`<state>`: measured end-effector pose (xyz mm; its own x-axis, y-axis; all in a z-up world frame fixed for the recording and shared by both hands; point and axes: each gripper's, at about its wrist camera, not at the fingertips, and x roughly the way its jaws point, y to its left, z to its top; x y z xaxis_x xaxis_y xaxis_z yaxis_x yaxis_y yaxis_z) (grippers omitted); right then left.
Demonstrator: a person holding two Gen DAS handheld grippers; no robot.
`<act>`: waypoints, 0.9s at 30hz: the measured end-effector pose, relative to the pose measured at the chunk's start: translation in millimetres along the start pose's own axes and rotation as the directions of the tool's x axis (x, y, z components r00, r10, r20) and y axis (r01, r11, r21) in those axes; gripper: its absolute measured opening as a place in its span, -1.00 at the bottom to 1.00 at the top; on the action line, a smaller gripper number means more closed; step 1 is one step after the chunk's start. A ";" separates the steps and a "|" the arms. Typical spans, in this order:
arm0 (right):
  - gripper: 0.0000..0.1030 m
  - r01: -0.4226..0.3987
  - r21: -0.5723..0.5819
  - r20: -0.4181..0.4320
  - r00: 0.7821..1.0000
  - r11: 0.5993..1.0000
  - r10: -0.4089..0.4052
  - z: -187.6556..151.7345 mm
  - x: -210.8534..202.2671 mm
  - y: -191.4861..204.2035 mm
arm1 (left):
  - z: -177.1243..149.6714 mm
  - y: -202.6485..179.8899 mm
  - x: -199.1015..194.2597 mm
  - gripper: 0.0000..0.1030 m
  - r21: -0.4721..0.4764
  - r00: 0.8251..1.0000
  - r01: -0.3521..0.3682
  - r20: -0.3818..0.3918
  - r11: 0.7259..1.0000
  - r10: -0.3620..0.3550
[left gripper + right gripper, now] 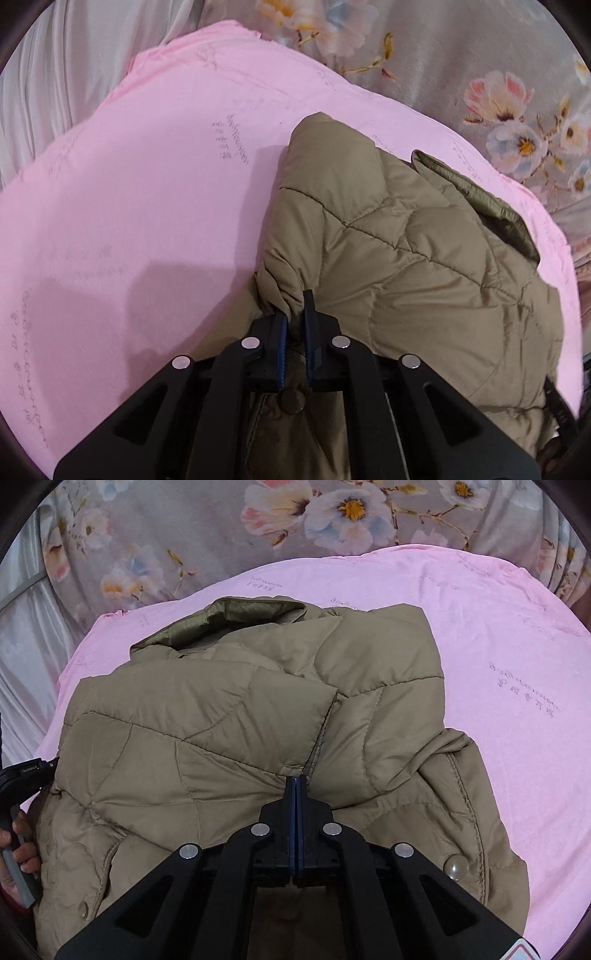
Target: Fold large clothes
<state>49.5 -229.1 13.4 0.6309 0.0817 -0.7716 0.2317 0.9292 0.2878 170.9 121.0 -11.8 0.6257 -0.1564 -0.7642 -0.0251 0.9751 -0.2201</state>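
Note:
A khaki quilted puffer jacket (pixel 406 251) lies partly folded on a pink sheet (pixel 129 221). My left gripper (pixel 293 308) is shut on a gathered bunch of the jacket's fabric, probably a sleeve cuff, at the jacket's left edge. In the right wrist view the jacket (pixel 221 720) fills the middle, its collar (pixel 236 616) at the far side and a sleeve folded over the front. My right gripper (pixel 296 781) has its jaws pressed together at a fold of the jacket; whether fabric is pinched between them I cannot tell.
The pink sheet (pixel 498 646) covers a bed, with a grey floral cover (pixel 295 513) beyond it and pale curtain folds (pixel 55 74) at the far left. The hand holding the left gripper's handle (pixel 18 834) shows at the left edge of the right wrist view.

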 end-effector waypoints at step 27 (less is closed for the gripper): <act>-0.28 -0.016 -0.042 0.048 0.999 0.999 0.018 12.4 17.3 38.1 | -25.9 -141.9 17.6 0.19 0.334 0.995 -0.033 0.105 0.942 -0.002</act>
<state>78.5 -196.8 18.1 0.6697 0.0810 -0.7382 0.1904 0.9421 0.2761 165.2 -24.2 -9.6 0.7039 -0.1413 -0.6962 0.2163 0.9761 0.0206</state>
